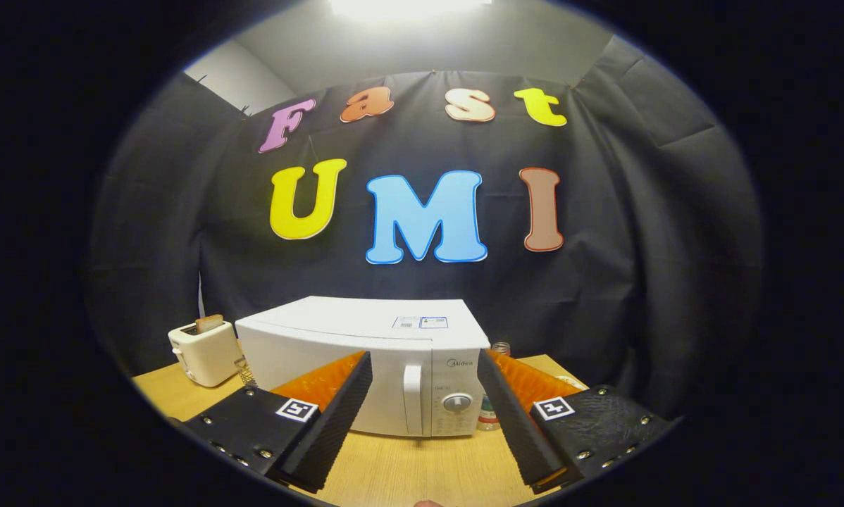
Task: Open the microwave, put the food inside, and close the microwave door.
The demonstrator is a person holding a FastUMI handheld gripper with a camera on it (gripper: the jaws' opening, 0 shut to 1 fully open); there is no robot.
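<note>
**tinkerbench:** White plastic and sheet metal, that's the microwave [365, 366], sitting shut on the wooden table [422, 465] straight ahead of the gripper [422, 415]. Fingers are spread wide with nothing between them, and from here the door handle [412, 399] lines up in the gap, well beyond the tips. How's that door going to feel?

**umi_newbie:** My guess: stiff latch, light box. Pull too hard and the whole oven could slide on that smooth tabletop. I'd go for the vertical handle just left of the control panel, hooking or pinching it around the middle. It's a rigid bar, probably a bit slick, so the ribbed finger pads should help.

**tinkerbench:** Counts?

**umi_newbie:** One microwave, one handle, one dial [457, 403] on the panel. One toaster [203, 352] off to the left of the fingers, with one slice [209, 323] poking out the top. That might be the food, can't say for sure. Past the right finger there's what looks like one jar [500, 348] behind the oven and a small bottle [487, 415] beside its right front corner, both partly hidden.

**tinkerbench:** So nothing's started yet.

**umi_newbie:** Looks that way, door first.
</note>
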